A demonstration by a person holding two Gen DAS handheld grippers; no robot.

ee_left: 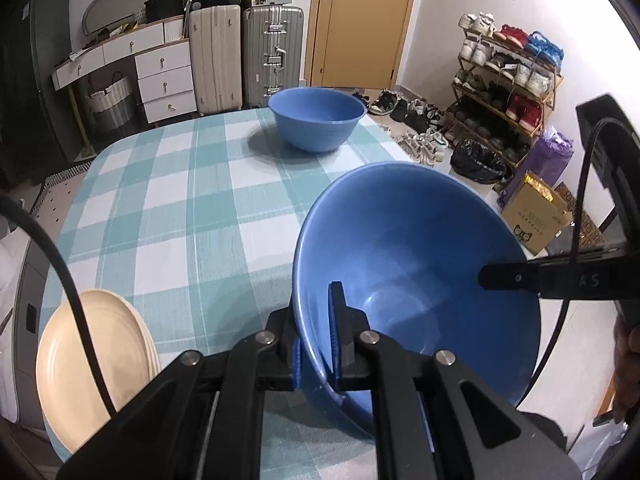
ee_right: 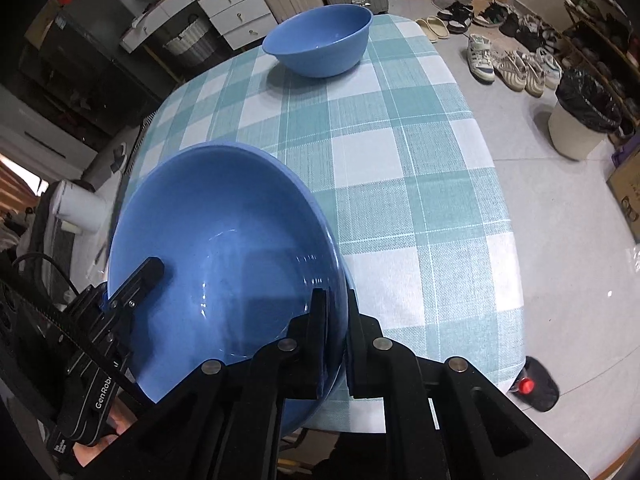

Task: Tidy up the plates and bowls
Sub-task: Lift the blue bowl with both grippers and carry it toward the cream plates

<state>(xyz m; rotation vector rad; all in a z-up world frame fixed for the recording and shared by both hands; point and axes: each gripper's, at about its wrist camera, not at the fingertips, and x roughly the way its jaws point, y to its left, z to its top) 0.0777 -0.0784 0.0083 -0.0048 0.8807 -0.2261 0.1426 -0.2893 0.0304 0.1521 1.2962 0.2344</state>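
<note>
The left tool (ee_left: 320, 344) has its two fingers drawn tight on the near rim of a blue bowl (ee_left: 416, 264), one finger inside the wall and one outside, and it points steeply down. The right tool (ee_right: 336, 336) pinches the opposite side of the same rim the same way, tilted more steeply. In the left wrist view the right tool's inner finger reaches in from the right edge, with part of a hand (ee_left: 626, 364) behind it. In the right wrist view the left tool enters from the lower left, fingers of the hand (ee_right: 116, 420) wrapped beneath it.
</note>
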